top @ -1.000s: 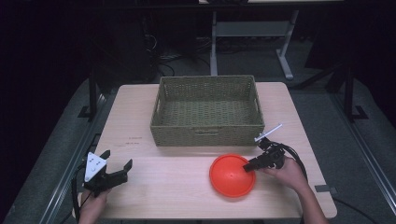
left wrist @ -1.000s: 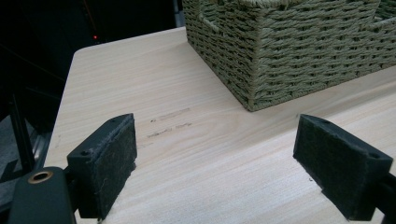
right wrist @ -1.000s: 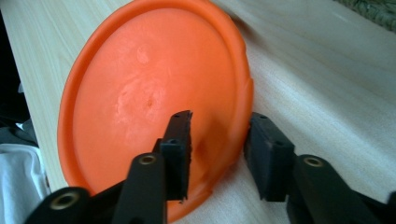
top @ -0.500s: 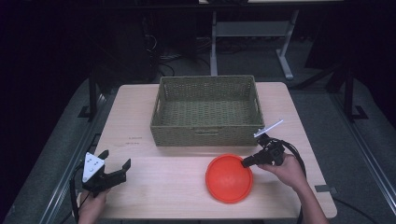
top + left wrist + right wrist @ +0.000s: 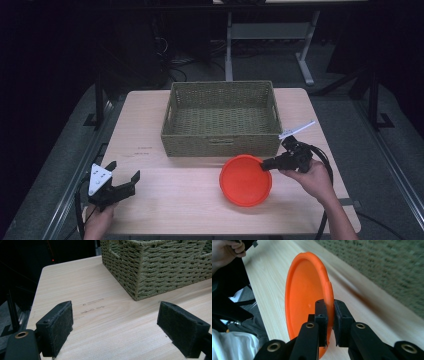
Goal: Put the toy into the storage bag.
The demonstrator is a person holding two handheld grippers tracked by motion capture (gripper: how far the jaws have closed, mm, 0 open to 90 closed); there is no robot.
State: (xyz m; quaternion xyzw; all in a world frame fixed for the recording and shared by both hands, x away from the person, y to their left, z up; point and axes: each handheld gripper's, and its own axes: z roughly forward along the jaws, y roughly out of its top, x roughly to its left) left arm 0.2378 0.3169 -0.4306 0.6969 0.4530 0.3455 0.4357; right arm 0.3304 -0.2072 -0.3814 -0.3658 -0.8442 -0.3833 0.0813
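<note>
right claw [image 5: 266, 163]: clenching on rim of orange plate [image 5: 245, 180], jaws pinching edge from both sides, seen close in right gripper view [image 5: 329, 312]
orange plate: hanging tilted in the grip, near edge lifting off tabletop [image 5: 165, 210], sitting just in front of basket, right of centre
right hand [image 5: 310, 176]: wrapping claw body, cable trailing toward tabletop edge
basket [image 5: 222, 119]: woven, green-tan, resting mid-tabletop just behind plate, not touching it
left claw [image 5: 125, 181]: released, jaws standing wide, gripping nothing, pads [image 5: 56, 325] hovering over bare wood
left hand [image 5: 97, 222]: holding claw at near-left corner, well apart from plate and basket
</note>
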